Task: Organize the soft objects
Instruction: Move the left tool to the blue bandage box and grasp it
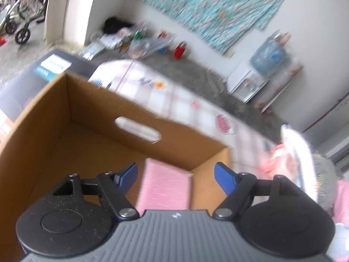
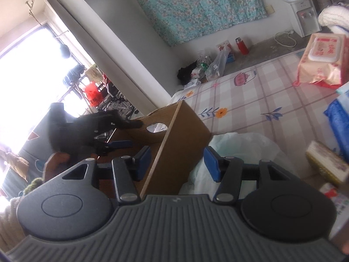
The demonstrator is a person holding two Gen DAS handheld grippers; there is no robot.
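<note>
A brown cardboard box (image 1: 54, 118) with a handle slot stands on the checked bed sheet (image 1: 187, 100). A pink folded cloth (image 1: 165, 187) lies inside it by the near right corner. My left gripper (image 1: 175, 174) is open and empty, just above the cloth inside the box. In the right wrist view my right gripper (image 2: 177, 161) is open and empty, straddling the box's side wall (image 2: 174, 144); a pale plastic bag (image 2: 240, 148) lies beside the box. The left gripper (image 2: 113, 144), in a black-gloved hand, shows inside the box.
A pink wet-wipes pack (image 2: 322, 63), a blue package (image 2: 338, 118) and a yellow sponge-like block (image 2: 327, 163) lie on the sheet at the right. A water dispenser (image 2: 303, 13) and clutter (image 2: 207, 65) stand along the wall. A dark box (image 1: 43, 74) sits behind the cardboard box.
</note>
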